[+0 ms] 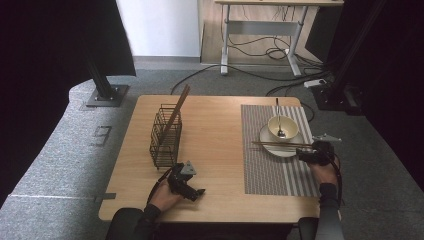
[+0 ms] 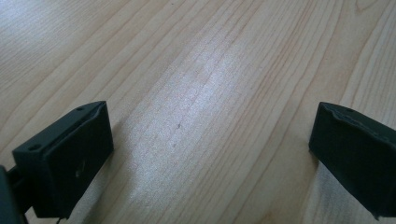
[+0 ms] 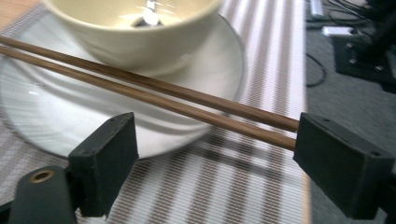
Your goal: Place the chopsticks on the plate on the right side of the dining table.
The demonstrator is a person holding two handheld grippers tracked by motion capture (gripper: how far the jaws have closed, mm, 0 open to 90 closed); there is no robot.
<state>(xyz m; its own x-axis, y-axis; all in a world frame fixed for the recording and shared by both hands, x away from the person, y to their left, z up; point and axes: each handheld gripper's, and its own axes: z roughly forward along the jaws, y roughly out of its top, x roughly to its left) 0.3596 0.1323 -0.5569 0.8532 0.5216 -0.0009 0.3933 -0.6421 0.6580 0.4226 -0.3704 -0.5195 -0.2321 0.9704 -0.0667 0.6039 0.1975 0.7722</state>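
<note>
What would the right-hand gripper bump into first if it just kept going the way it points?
Probably the pair of chopsticks lying across the white plate in front of the open right gripper, then the plate's rim and the bowl.

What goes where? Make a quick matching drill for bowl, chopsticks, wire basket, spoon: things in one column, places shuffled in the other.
Things:
1. bowl
2. chopsticks
3. wire basket
4. spoon

Places:
A. inside the bowl
B. on bare wood, left part of the table
C. on the white plate
D. lying across the plate's near rim, ends by the right gripper

Pairs: 1-C, 2-D, 3-B, 4-A
</note>
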